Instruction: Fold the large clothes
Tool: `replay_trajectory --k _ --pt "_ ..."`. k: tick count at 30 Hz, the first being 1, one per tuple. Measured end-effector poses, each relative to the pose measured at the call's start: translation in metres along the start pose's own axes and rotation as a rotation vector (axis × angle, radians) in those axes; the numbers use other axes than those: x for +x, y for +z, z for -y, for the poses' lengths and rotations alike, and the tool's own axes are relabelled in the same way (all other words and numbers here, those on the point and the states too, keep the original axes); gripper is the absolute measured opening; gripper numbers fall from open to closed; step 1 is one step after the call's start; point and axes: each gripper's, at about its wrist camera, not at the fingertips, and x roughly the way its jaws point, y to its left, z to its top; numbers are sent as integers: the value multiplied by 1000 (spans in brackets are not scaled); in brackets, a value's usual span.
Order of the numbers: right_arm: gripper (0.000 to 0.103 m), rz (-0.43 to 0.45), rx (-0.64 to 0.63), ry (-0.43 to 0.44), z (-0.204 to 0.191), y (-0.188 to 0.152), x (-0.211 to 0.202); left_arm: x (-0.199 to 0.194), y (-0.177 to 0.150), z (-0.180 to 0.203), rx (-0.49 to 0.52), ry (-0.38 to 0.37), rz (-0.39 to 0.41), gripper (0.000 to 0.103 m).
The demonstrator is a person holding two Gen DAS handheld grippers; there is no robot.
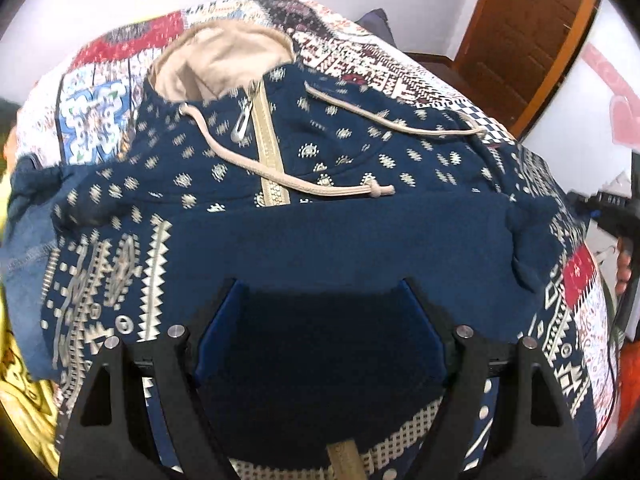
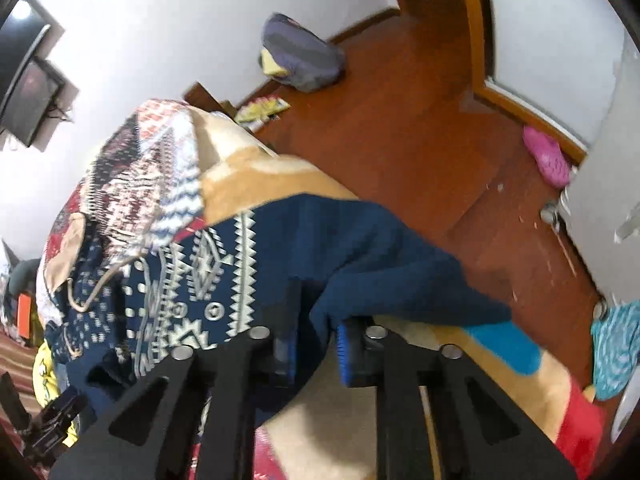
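A navy hoodie (image 1: 360, 152) with a cream pattern, a beige zip and drawstrings lies spread on the bed, its beige-lined hood (image 1: 216, 64) at the far end. A plain navy sleeve (image 1: 320, 240) is folded across its chest. My left gripper (image 1: 322, 296) hangs just over that sleeve with its jaws wide apart, dark cloth below them. In the right wrist view my right gripper (image 2: 316, 344) is shut on the other navy sleeve (image 2: 400, 264), which trails off the bed's edge. The picture there is blurred.
A patchwork bedspread (image 1: 400, 64) covers the bed, over a beige blanket (image 2: 248, 184). Blue jeans (image 1: 24, 240) and yellow cloth (image 1: 20, 380) lie at the left. Beyond the bed are a wooden floor (image 2: 400, 120), a cloth heap (image 2: 304, 60), a pink shoe (image 2: 546, 156) and a door (image 1: 520, 32).
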Motion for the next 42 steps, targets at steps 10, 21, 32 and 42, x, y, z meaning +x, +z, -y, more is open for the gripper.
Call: replay_trajectory --k 10,21,32,42 --pt "7 215 -175 22 -71 9 -90 -61 -10 -30 -42 -11 92 78" --pt "7 225 -519 160 -204 -31 -114 -107 -38 -59 -67 -7 151 78" --pt "7 -174 -576 193 -244 -114 12 -109 -66 -78 -54 20 113 78" --pt "27 -341 -620 166 -221 -138 11 -104 -58 -51 36 47 94 78"
